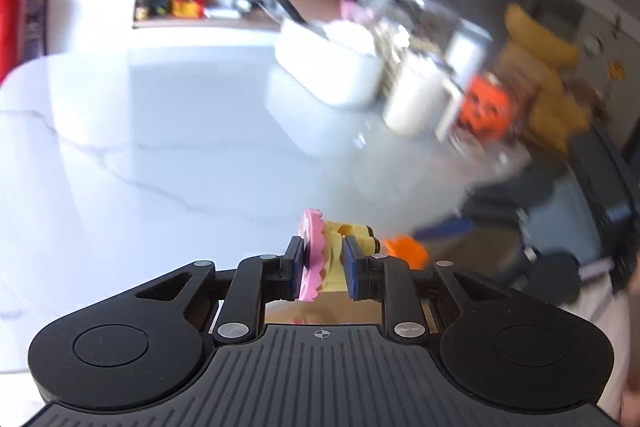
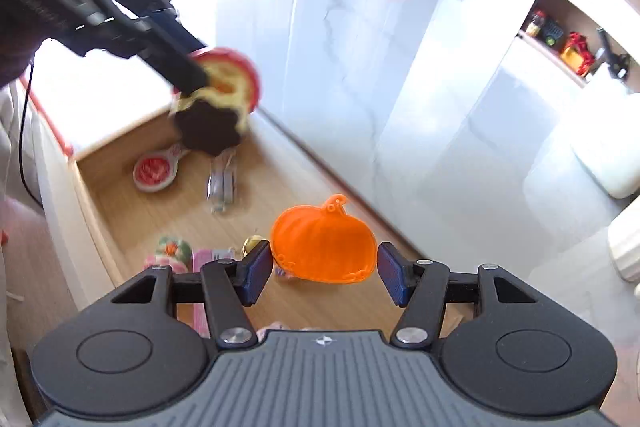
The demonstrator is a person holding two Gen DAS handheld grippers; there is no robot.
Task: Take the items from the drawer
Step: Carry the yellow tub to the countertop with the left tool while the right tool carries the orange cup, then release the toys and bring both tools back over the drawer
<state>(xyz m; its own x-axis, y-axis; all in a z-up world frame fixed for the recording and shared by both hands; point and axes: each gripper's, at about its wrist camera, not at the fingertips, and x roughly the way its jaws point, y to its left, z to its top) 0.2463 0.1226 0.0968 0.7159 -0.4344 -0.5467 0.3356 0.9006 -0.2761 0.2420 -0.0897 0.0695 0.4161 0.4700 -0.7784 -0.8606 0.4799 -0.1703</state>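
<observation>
My left gripper (image 1: 322, 261) is shut on a small toy cake (image 1: 316, 239) with a pink scalloped disc and yellow layers, held above the white marble table (image 1: 160, 155). In the right wrist view that left gripper (image 2: 208, 87) hangs blurred over the far end of the open wooden drawer (image 2: 168, 211), the toy cake (image 2: 224, 95) showing a brown scalloped face. My right gripper (image 2: 325, 267) is shut on an orange see-through pumpkin shape (image 2: 320, 243), lifted above the drawer's right edge. An orange blur (image 1: 404, 251) also shows behind the left fingers.
In the drawer lie a red-and-white scoop (image 2: 154, 171), a metal piece (image 2: 222, 183), a green-and-pink item (image 2: 174, 247) and a gold bell (image 2: 254, 243). On the table stand a white tub (image 1: 332, 67), jars, an orange pumpkin pail (image 1: 484, 107) and a yellow plush toy (image 1: 540, 67).
</observation>
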